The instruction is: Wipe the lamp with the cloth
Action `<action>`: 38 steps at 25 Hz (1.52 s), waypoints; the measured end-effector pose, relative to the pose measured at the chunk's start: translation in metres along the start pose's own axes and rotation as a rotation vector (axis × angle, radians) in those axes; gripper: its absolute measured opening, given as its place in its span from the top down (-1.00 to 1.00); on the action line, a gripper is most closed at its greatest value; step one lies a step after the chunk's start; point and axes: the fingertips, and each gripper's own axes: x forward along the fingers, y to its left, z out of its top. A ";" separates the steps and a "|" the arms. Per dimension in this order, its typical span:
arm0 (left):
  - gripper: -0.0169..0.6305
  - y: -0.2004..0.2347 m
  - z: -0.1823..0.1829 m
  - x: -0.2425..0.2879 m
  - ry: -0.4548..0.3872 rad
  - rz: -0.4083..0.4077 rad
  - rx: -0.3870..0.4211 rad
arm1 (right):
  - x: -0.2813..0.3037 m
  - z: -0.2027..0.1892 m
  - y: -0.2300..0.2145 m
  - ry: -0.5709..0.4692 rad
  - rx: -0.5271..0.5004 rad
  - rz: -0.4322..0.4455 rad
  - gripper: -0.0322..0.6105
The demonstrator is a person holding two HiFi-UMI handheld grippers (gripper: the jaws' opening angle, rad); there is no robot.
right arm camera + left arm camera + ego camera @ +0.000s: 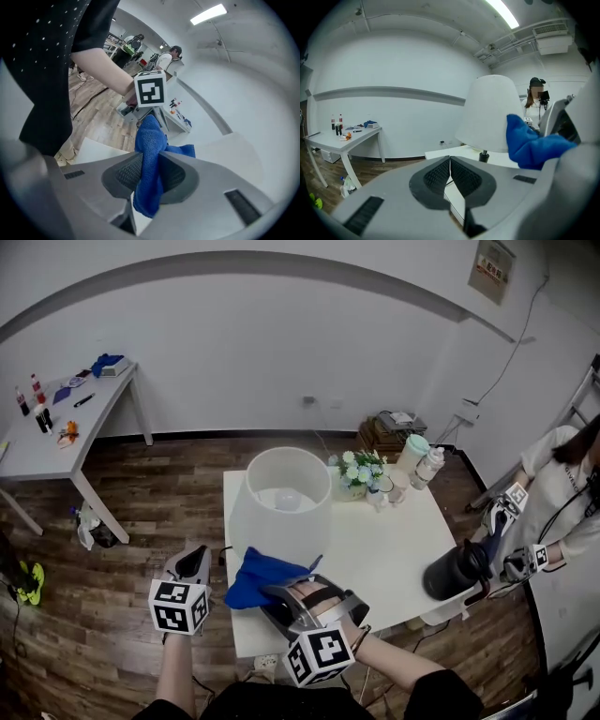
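Right gripper view shows your right gripper with its jaws clenched on the blue cloth. A fold is pinched between the pads, one tail hangs below them, and the bulk is bunched beyond the tips. Your left gripper has its jaws pressed together on nothing and sits left of the right jaws, just off the left edge of the surface. The lamp stands just ahead of the right jaws. Its white shade is so near the cloth that I cannot tell whether they touch.

By my reading you are at the start of the wipe, with the cloth in hand and brought up to the shade. The next move calls for pressing the bunched part against the shade's near wall and sweeping round it. Go lightly, since the shade looks easy to tip. Your idle left jaws are well placed to steady the stem below it.

The lamp stands close to the left edge, and the near edge lies under your right jaws, so avoid nudging it either way. Beyond and right of the jaws stand a flower pot and bottles. A dark jug sits at the right edge. Left of the shade there is open room above the floor.
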 end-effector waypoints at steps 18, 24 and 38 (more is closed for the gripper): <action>0.91 -0.014 -0.063 -0.040 0.116 0.009 0.011 | 0.089 -0.079 -0.023 0.093 -0.104 -0.742 0.62; 0.91 -0.011 -0.073 -0.040 0.144 0.011 0.009 | 0.130 -0.111 -0.026 0.196 0.033 -0.654 0.62; 0.91 -0.022 -0.080 -0.024 0.167 -0.027 0.006 | 0.102 -0.093 0.021 -0.003 0.182 -0.530 0.62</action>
